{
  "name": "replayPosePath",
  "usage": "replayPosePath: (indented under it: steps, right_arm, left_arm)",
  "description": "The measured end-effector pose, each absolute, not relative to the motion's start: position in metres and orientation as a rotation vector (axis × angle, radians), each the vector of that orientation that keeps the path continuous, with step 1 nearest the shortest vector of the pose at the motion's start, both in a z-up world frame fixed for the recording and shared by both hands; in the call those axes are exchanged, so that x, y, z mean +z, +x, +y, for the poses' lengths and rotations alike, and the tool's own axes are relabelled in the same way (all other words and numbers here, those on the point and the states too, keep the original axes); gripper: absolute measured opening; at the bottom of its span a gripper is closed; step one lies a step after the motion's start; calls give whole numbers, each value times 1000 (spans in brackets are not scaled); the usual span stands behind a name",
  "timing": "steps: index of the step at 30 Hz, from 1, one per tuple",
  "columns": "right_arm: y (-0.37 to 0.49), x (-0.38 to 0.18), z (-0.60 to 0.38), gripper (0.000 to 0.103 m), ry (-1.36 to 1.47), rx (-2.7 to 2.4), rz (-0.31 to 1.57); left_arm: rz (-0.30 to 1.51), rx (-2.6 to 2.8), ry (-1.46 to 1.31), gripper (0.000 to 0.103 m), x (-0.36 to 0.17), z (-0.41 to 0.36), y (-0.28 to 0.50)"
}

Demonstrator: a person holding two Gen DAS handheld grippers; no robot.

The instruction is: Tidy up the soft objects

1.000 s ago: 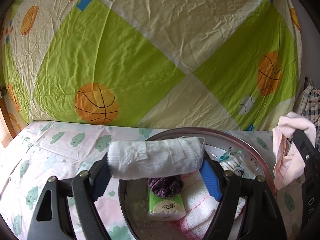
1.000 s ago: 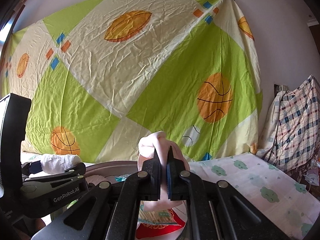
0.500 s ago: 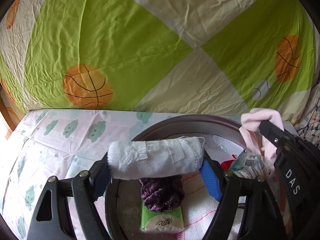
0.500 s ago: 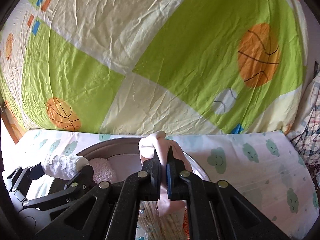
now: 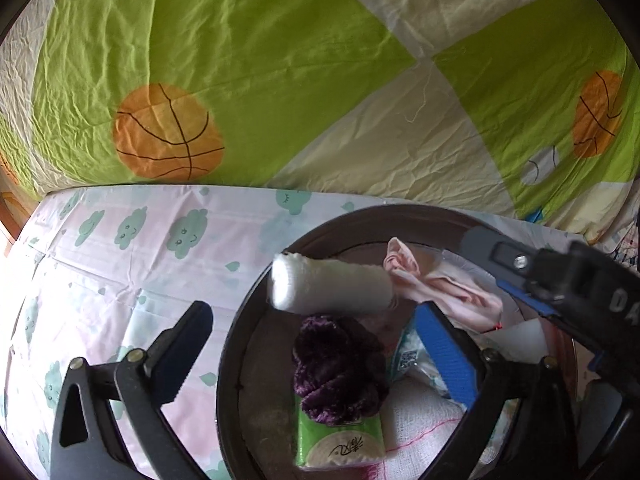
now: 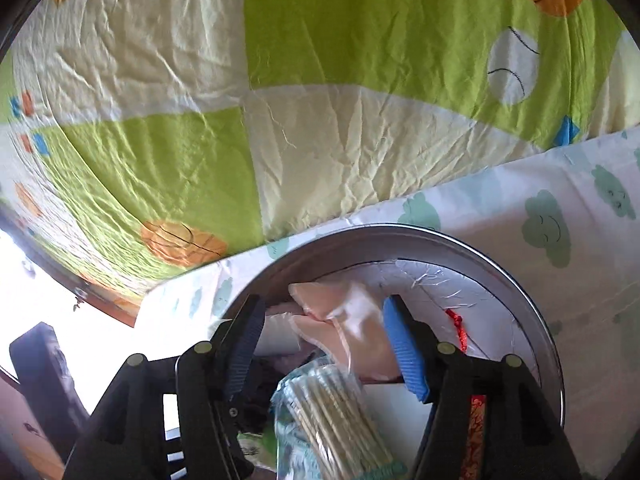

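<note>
Opening over the round bin (image 5: pixel 256 312) at lower frame, we see both hand-held grippers spread: left (image 5: pixel 316 348) clear of the white roll (image 5: pixel 332 286), right (image 6: pixel 324 344) around the pink cloth (image 6: pixel 344 324), pads apart from it.

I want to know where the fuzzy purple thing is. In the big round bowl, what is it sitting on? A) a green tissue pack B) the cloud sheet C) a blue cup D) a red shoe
A: in the left wrist view the fuzzy purple thing lies inside the bowl, right on top of the green tissue pack.
</note>
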State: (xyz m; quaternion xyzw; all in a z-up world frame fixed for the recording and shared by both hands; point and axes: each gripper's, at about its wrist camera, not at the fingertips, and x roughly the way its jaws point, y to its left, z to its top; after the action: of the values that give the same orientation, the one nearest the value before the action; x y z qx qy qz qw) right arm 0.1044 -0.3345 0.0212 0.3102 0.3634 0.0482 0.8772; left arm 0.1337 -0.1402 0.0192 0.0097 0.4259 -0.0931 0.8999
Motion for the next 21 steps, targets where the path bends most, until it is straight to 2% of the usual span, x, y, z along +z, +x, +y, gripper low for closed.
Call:
replayPosePath:
  steps: [6,16,21]
  right_arm:
    - [52,39,-356,73,761,82,536]
    - [-26,41,-331,73,526,-160,372]
    - [-61,40,-308,78,364,-265,257]
  left_arm:
    - [795,-173,-38,103,35,-126,118]
    - [589,-153,30,103,22,-112,60]
    - [509,-135,71,103,19,-107,37]
